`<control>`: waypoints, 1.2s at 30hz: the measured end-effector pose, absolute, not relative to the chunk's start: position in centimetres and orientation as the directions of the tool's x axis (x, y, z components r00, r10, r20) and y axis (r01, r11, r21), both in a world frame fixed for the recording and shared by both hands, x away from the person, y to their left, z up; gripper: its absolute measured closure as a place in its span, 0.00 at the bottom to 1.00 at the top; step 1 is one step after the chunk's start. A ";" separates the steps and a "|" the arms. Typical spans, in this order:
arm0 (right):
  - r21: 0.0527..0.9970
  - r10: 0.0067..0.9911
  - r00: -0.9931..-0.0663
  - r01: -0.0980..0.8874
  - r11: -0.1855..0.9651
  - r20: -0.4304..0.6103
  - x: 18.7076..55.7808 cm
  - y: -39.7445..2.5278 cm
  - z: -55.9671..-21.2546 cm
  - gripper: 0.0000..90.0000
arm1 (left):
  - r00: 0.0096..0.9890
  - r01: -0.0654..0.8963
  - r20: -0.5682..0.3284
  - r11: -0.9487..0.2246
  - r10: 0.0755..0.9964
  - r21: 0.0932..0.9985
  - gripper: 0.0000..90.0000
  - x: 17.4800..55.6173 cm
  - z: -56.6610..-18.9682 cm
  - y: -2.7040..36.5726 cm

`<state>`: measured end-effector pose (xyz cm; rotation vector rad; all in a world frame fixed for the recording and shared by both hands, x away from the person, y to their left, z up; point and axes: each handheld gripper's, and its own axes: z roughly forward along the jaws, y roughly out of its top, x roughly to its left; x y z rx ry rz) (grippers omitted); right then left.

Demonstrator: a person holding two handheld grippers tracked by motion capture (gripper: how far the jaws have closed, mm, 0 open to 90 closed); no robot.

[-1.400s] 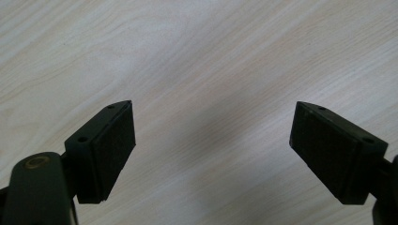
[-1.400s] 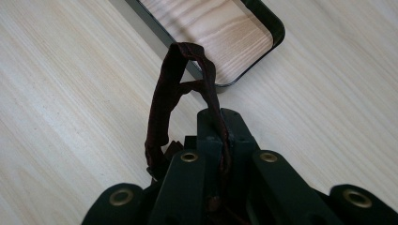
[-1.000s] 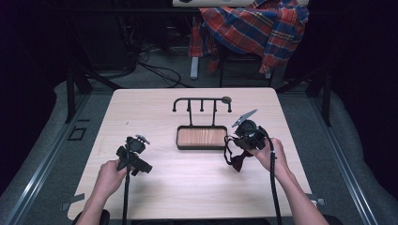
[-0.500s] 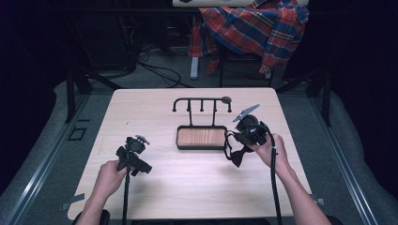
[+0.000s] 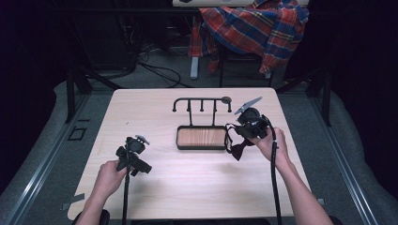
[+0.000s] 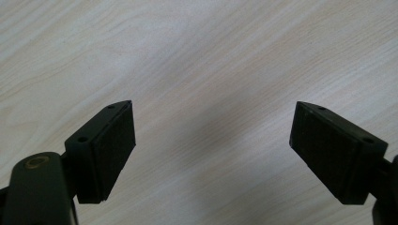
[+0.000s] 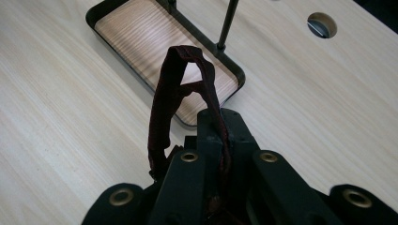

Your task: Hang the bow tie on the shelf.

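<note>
Since a second earlier, the right gripper (image 5: 245, 136) had lifted slightly and drifted toward the middle of the frame, carrying a dark maroon fabric bow tie with a looped strap (image 5: 236, 149). I judged it was headed for the black metal rack with a wood-lined tray base (image 5: 202, 138), probably to hang from a hook. The jaws were clamped tight on the strap (image 7: 180, 89), which looped above the tray in the right gripper view. The left gripper (image 5: 138, 158) sat unmoved at lower left, its jaws spread wide over the pale wooden table (image 6: 202, 61), holding nothing. Counted: one bow tie, one rack, two grippers, one plaid shirt (image 5: 256, 26) at upper right.
</note>
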<state>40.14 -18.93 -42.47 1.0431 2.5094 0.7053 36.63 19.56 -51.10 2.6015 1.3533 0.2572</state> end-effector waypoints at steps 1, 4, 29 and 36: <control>0.558 0.728 -0.676 0.564 0.609 -0.112 40.2 -18.9 -42.3 0.97 | 0.567 0.787 0.062 -0.562 0.822 0.253 0.16 36.6 -51.1 19.6; 0.567 0.729 -0.674 0.556 0.608 -0.121 40.6 -18.7 -41.7 0.97 | 0.566 0.788 0.062 -0.561 0.822 0.254 0.16 36.6 -51.1 19.6; 0.615 0.747 -0.648 0.530 0.584 -0.151 42.0 -17.9 -38.7 0.97 | 0.567 0.788 0.065 -0.563 0.821 0.249 0.16 36.6 -51.1 19.5; 0.618 0.758 -0.632 0.533 0.578 -0.162 42.6 -17.9 -38.3 0.97 | 0.567 0.788 0.065 -0.564 0.821 0.247 0.16 36.6 -51.1 19.5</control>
